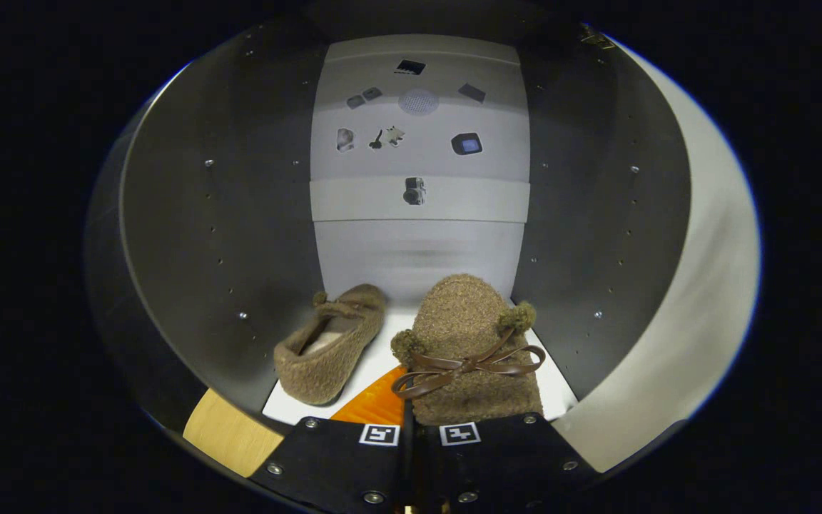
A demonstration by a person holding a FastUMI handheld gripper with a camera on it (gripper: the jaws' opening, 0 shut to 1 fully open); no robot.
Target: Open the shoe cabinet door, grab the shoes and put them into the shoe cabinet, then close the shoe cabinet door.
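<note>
Here, the camera looks straight into the open shoe cabinet [190,235], with dark side walls, a pale back panel [418,185] and a white cabinet floor [290,407]. Starting at the left, the first slipper [329,346], fuzzy and brown, already lies on the cabinet floor near the left wall; it is tipped partly on its side so its pale lining shows, and its long axis runs from the front left toward the back, toe pointing at the back panel and a little rightward. Between the two slippers an orange patch [375,403] shows on the floor. To the right, the second slipper [472,350] sits just ahead of the tool [409,428], its long axis running straight back, rounded toe toward the back panel, a brown bow [464,368] and two pompoms across its top. The tool's two fingers stand nearly together, and the heel end of this slipper meets them, so it appears to be gripped at the heel edge, though the exact contact is hidden. The step in hand looks like placing the second slipper inside. Next, the tool would need to let go, back out of the opening, and then swing the door [696,307], the pale panel at far right, closed.
</note>
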